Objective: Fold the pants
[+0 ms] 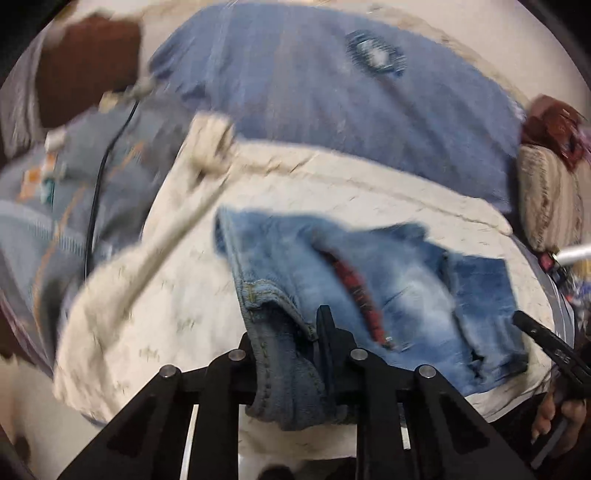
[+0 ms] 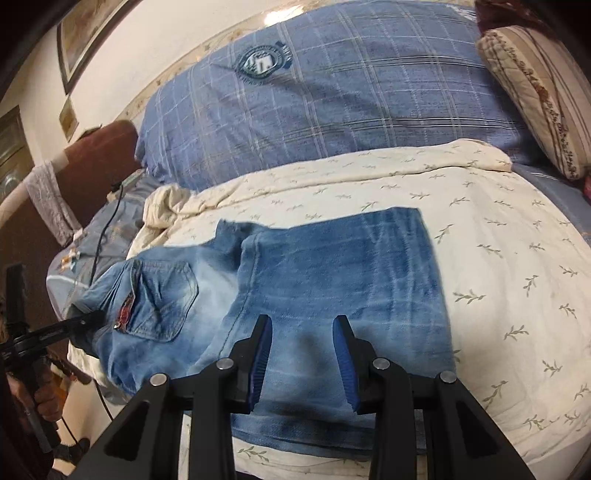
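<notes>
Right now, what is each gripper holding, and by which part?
Left gripper pinches the faded blue denim pants at the waistband edge. Right gripper holds nothing.

Left claw (image 1: pixel 295 343) apparently pinches the blurred jeans' (image 1: pixel 399 295) waistband.

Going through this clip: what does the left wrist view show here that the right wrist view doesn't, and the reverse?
Only the left wrist view: the left gripper up close, shut on the waistband of the jeans.
Only the right wrist view: the right gripper, jaws apart above the denim, a back pocket, and a framed picture on the wall.
Both: the jeans on the cream quilt, the blue plaid blanket behind.
</notes>
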`<act>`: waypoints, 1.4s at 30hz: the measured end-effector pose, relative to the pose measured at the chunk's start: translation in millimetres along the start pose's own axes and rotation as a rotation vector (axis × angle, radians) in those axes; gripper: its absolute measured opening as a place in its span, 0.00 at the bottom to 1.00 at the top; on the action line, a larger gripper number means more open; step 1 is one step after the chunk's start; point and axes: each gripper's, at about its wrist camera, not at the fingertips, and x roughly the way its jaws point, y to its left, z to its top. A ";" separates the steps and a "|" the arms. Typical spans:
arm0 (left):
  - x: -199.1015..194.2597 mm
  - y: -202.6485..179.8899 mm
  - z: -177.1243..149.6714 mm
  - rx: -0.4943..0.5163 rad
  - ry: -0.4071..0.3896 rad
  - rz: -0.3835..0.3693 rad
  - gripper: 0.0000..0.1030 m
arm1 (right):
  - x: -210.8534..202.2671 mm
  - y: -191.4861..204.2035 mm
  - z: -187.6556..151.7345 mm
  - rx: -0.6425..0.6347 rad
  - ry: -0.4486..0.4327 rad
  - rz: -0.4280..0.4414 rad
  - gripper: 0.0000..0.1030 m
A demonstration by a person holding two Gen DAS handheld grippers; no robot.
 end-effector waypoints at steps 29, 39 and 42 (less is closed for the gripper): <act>16.7 70.1 -48.3 -0.229 0.178 0.032 0.67 | 1.1 -22.0 10.1 0.146 0.063 0.180 0.59; 59.5 63.9 -52.9 -0.257 0.155 -0.132 0.85 | 78.3 143.8 92.9 -0.064 0.290 0.446 0.70; 62.1 69.9 -60.1 -0.271 0.091 -0.188 0.83 | 109.6 206.2 108.4 -0.171 0.385 0.472 0.72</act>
